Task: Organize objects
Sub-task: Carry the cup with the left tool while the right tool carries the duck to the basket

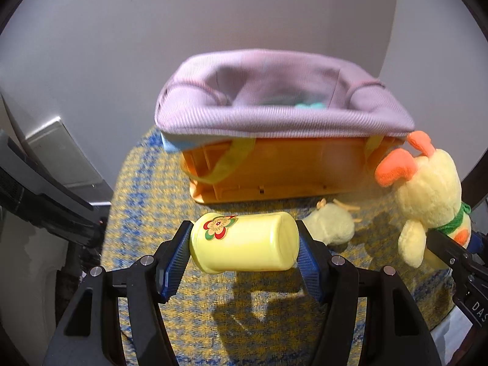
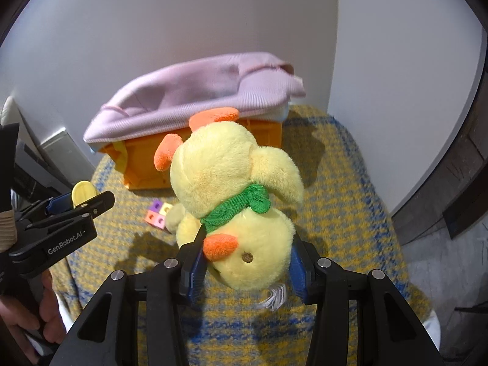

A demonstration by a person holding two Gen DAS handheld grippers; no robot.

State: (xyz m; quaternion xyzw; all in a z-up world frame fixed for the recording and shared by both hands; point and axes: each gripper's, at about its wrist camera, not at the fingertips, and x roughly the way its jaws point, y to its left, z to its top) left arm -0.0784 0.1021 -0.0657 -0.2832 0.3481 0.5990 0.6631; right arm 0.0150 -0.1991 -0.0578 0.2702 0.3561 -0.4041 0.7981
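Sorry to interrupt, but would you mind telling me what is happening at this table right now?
A person is tidying toys with a handheld gripper in each hand. The left gripper is clamped on a yellow cup held sideways, and the right gripper is clamped on the head of a yellow plush duck, which is upside down. Both are held above the patterned cloth, in front of an orange bin draped with a pink garment. A smaller plush and some coloured cubes lie on the cloth.

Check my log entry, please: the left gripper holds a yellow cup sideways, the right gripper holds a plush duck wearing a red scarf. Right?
Not quite: the plush duck in the right gripper wears a green scarf, as the right wrist view shows. The left gripper does hold the yellow cup sideways.
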